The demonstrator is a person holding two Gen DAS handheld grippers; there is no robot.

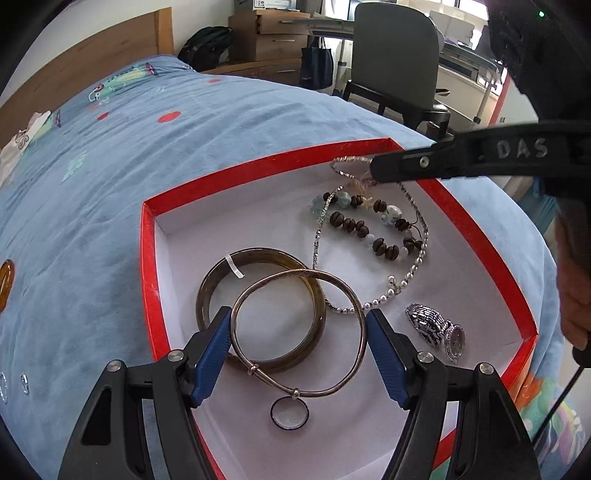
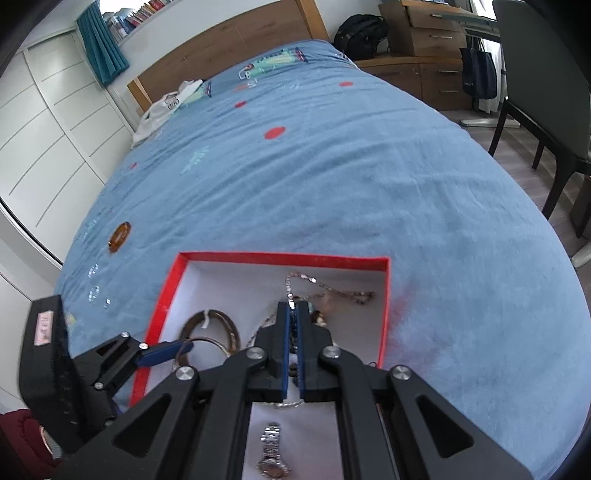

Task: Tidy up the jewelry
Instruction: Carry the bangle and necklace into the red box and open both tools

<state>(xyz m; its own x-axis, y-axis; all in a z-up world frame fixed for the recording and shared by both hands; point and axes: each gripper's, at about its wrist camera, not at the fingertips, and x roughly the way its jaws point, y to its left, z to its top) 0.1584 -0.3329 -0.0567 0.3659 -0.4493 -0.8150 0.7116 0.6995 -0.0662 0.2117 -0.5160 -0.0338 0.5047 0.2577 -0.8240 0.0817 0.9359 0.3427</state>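
Observation:
A red box (image 1: 258, 162) with a white inside lies on the blue bedspread. My left gripper (image 1: 299, 317) has its blue pads pressed on both sides of a thin metal bangle (image 1: 354, 302), which carries a small dark ring (image 1: 290, 413). That bangle hangs over a brown bangle (image 1: 207, 291) lying in the box. My right gripper (image 2: 293, 304) is shut on a silver chain necklace (image 2: 332, 295); the rest of the necklace (image 1: 413, 266) trails on the box floor around a brown beaded bracelet (image 1: 354, 225). A silver watch (image 1: 436, 328) lies near the box's right wall.
An amber bangle (image 2: 119, 236) and small clear pieces (image 2: 94, 291) lie on the bedspread (image 2: 332, 184) left of the box (image 2: 280, 256). A white garment (image 2: 170, 103) is near the headboard. A grey chair (image 1: 395, 59), wooden drawers (image 1: 273, 33) and a black backpack (image 2: 362, 33) stand beyond the bed.

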